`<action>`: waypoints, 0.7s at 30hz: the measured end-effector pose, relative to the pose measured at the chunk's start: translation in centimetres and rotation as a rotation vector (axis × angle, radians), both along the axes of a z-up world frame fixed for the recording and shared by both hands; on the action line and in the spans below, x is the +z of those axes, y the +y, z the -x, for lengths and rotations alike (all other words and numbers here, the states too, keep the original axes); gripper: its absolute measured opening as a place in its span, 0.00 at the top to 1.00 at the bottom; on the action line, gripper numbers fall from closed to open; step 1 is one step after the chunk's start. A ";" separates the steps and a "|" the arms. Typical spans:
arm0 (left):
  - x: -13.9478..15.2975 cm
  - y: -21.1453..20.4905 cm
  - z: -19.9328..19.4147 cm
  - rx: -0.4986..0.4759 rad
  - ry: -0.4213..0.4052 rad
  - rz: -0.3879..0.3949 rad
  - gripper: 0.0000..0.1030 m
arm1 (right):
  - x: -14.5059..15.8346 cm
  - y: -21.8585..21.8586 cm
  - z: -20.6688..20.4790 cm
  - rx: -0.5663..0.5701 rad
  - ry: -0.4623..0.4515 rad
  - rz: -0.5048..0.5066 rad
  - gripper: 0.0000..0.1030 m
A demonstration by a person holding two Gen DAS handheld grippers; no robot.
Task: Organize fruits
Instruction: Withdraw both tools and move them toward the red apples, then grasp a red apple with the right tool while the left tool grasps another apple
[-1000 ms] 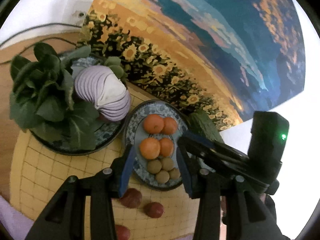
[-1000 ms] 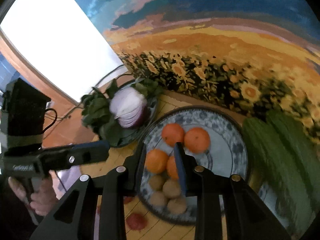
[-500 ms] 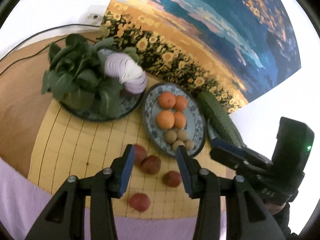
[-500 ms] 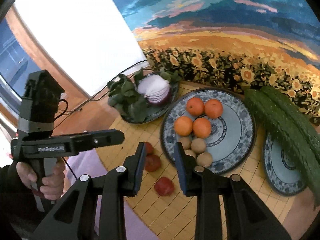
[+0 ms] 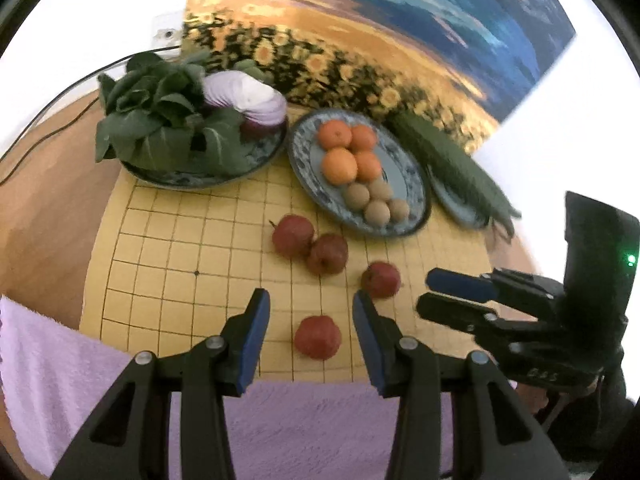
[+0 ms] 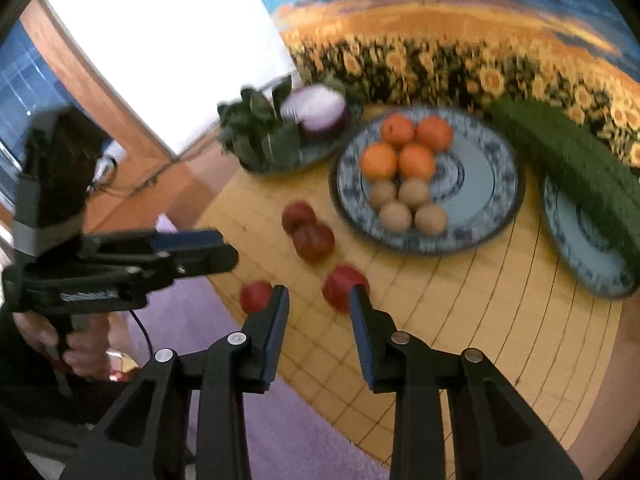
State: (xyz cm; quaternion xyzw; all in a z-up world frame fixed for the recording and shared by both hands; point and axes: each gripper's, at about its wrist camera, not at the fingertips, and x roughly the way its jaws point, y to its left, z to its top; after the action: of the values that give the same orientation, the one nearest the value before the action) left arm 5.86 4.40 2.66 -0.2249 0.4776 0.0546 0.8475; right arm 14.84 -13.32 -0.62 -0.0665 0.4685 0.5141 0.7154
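Both wrist views now take in far more of the yellow gridded mat [image 5: 168, 240] than a second ago, when the blue-patterned fruit plate [image 5: 416, 196] filled the space between the fingers — the plate has slid toward the top of each picture and a lilac towel [image 5: 300, 424] has come in along the bottom. Four dark red apples, barely glimpsed before, lie bare on the mat: a touching pair [image 5: 310, 244] just beside the plate's near rim, a third apple [image 5: 381, 279] apart to the right, and a fourth apple [image 5: 318, 337] nearest the towel. The left gripper [image 5: 310, 316] hangs above that fourth apple with its blue-padded jaws spread and nothing between the pads. The right gripper [image 6: 318, 300] also holds nothing; its jaws stand apart by a narrower gap, the right fingertip overlapping the third apple in its view. On the plate sit four oranges [image 5: 348, 152] and four small brown round fruits [image 5: 376, 202], arranged as before. Behind it, a second patterned dish holds dark leafy greens [image 5: 160, 128] and a halved purple onion [image 5: 248, 104]; to the right long bumpy green gourds [image 6: 568, 164] lie across another plate [image 6: 588, 252]. The mat rests on a wooden table [image 5: 48, 208] against a sunflower-field painting [image 5: 360, 32] on a white wall.
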 end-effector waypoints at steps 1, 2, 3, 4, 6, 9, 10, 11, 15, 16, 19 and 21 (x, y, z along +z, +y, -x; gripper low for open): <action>-0.2 -0.2 0.1 -0.014 -0.003 0.000 0.57 | -0.6 0.0 0.3 -0.006 0.001 0.014 0.67; -0.3 -0.4 0.2 -0.026 -0.007 0.000 0.57 | -1.2 0.0 0.6 -0.016 0.003 0.028 0.65; -0.4 -0.4 0.2 -0.033 -0.007 0.001 0.57 | -1.6 -0.1 0.7 -0.022 0.004 0.035 0.63; -0.6 -0.6 0.1 -0.041 -0.004 0.001 0.57 | -2.1 -0.1 0.9 -0.027 0.003 0.041 0.61; -1.4 -0.7 -0.1 -0.049 0.031 0.011 0.57 | -2.6 -0.1 1.3 -0.035 -0.010 0.051 0.58; -2.4 -0.6 -0.2 -0.044 0.052 0.061 0.57 | -2.9 -0.2 1.8 -0.042 -0.041 0.066 0.54; -2.6 -0.5 -0.2 -0.045 0.055 0.073 0.57 | -3.0 -0.2 1.9 -0.046 -0.049 0.071 0.52; -2.9 -0.5 -0.3 -0.045 0.063 0.076 0.58 | -3.0 -0.2 2.0 -0.049 -0.053 0.075 0.49; -4.0 -0.8 -0.4 -0.050 0.094 0.093 0.68 | -3.3 -0.3 2.3 -0.078 -0.091 0.100 0.42; -4.0 -0.9 -0.3 -0.049 0.090 0.091 0.69 | -3.4 -0.3 2.5 -0.082 -0.109 0.107 0.42; -4.0 -1.1 -0.2 -0.046 0.078 0.081 0.69 | -3.5 -0.4 2.6 -0.088 -0.110 0.101 0.42; -4.0 -1.0 -0.1 -0.038 0.070 0.085 0.69 | -3.6 -0.5 2.4 -0.092 -0.093 0.087 0.42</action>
State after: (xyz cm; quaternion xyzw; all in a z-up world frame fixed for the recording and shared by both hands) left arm 5.98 3.35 -1.38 -0.2497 0.5129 0.0257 0.8209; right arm 12.47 -13.81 -4.17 -0.0997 0.4590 0.4562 0.7558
